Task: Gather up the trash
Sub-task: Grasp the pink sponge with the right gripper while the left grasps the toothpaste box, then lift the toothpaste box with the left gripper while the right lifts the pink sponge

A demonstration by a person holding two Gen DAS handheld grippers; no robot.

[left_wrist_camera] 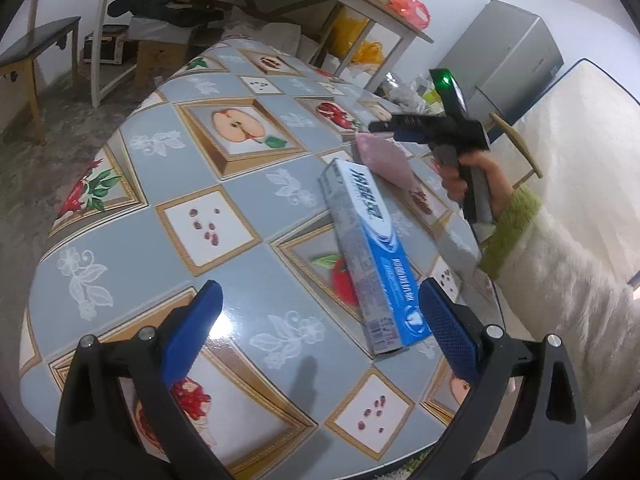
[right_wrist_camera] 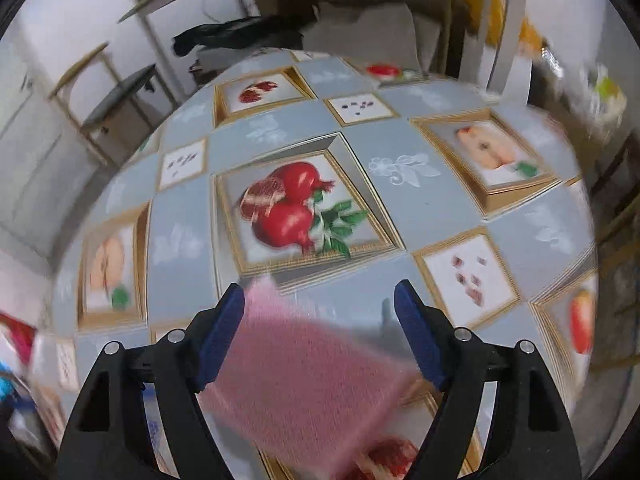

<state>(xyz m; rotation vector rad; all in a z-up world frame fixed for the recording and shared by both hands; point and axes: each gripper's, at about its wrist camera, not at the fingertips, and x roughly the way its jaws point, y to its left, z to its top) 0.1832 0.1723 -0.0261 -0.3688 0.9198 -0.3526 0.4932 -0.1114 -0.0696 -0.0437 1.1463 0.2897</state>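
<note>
My left gripper (left_wrist_camera: 318, 312) hangs with its jaws apart and nothing between them; the blue toothpaste box (left_wrist_camera: 370, 256) lies flat on the bench (left_wrist_camera: 168, 160), its near end just beside the right-hand pad at the lower right of the frame. My right gripper (right_wrist_camera: 320, 312) has its jaws wide apart too, no pad pressing on the pink scouring pad (right_wrist_camera: 308, 392) that sits between them low in the blurred frame. From the left wrist view that pad shows beyond the box's far end, right of centre.
</note>
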